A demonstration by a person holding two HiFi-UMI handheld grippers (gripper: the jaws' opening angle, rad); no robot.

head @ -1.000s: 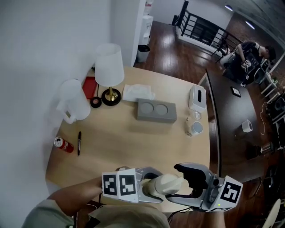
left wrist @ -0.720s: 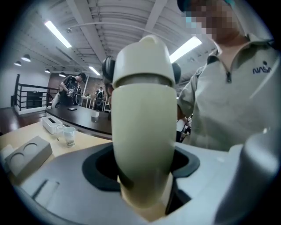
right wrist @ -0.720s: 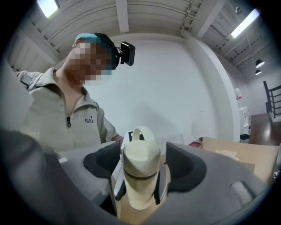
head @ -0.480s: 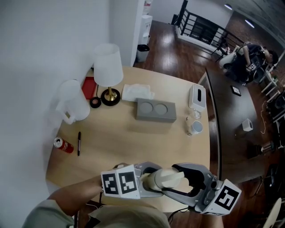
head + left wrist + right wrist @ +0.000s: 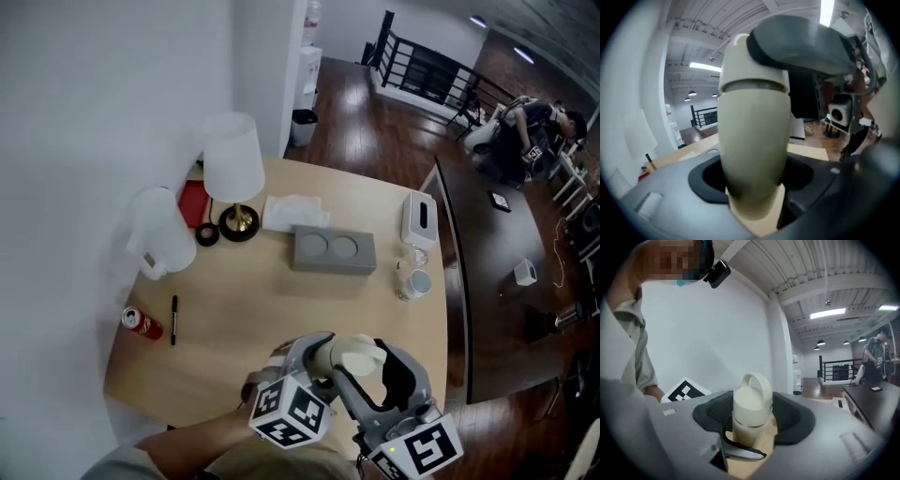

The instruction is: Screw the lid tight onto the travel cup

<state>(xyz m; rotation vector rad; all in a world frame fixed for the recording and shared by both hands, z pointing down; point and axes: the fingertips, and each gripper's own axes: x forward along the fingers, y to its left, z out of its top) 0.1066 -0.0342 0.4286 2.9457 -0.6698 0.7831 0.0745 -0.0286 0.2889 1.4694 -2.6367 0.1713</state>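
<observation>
Travel cup point(image 5: 752, 136) held in both grippers above the table's point(image 5: 244, 291) near edge.
Your left gripper point(image 5: 754, 187) clamps the cup body; your right gripper point(image 5: 752, 413), jaws just closed in, pinches the lid point(image 5: 751, 397). If the smooth body spins in the left jaws, or the lid bites crooked, it may never tighten.

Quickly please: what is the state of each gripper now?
Left gripper: closed on the cup.
Right gripper: jaws have just been closing, now on the lid.
</observation>
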